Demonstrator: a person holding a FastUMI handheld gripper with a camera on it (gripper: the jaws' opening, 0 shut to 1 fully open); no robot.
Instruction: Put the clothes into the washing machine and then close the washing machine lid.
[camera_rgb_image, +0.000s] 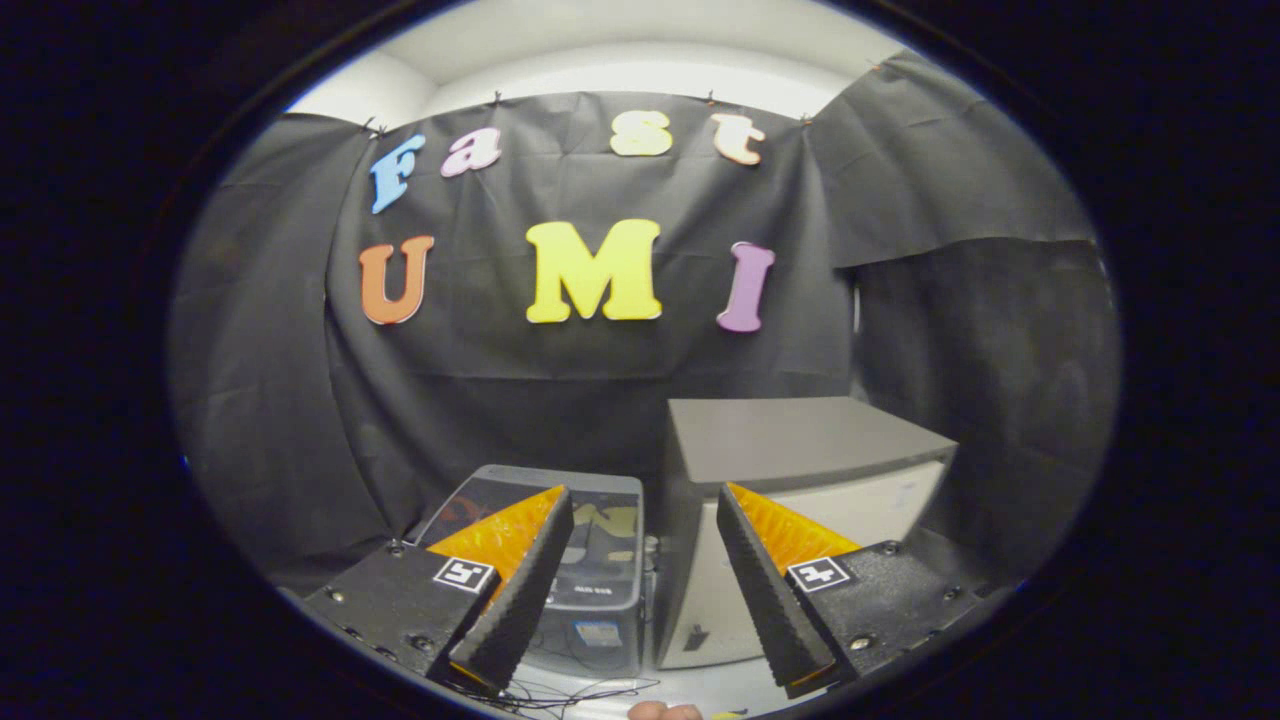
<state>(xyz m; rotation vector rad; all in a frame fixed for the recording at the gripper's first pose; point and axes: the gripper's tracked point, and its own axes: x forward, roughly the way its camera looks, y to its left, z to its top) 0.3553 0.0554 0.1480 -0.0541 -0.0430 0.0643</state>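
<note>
- Where our view begins, nearest to us, we see the gripper (645, 520) with its two black ribbed fingers (520, 600) spread wide apart, nothing between them, and orange panels on their outer faces.
- We note a small square black-and-white marker on each finger's black base block (400, 605).
- Just below the fingers, at the very bottom, we catch a sliver of a hand (665, 711), with only the fingertips showing.
- A thin tangle of black wire (560, 692) lies on the pale floor (700, 688) beneath the fingers.
- Ahead of the left finger, and partly hidden behind it, we see a small grey box-shaped washing machine (600, 590) with a dark see-through lid (600, 520) lying flat on top; something patterned shows dimly through the lid, but we cannot tell what it is.
- Just beside it, ahead of the right finger, stands a taller pale cabinet with a flat grey top (800, 435).
- We cannot make out any loose clothes among these things.
- Beyond both boxes hangs the booth's black cloth wall (300, 400), and above it a strip of white ceiling (620, 60).
</note>
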